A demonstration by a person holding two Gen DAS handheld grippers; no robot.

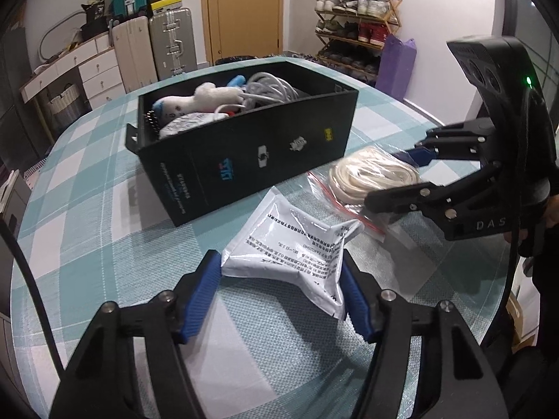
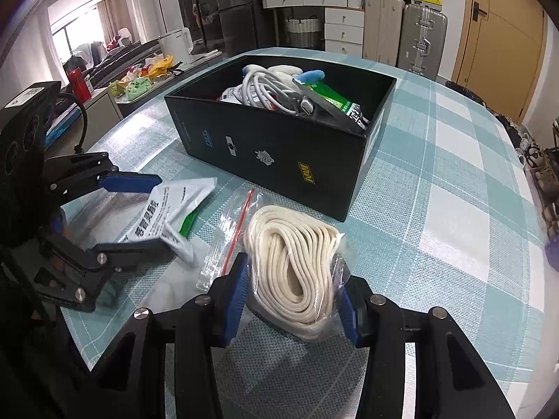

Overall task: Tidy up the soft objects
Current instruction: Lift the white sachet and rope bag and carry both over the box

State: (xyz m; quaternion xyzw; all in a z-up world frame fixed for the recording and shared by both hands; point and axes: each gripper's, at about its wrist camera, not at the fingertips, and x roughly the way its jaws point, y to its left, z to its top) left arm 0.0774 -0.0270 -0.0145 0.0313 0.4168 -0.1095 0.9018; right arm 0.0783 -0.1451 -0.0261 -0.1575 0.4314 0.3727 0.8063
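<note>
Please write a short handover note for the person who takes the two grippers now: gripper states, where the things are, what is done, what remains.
Left gripper: shut on the white printed foil pouch, on the checked tablecloth.
Right gripper: shut on the clear zip bag of cream rope, also on the cloth.
Done: the open black cardboard box already holds a white plush toy, coiled white cables and a green packet.
Left: place both held things into the box.
</note>
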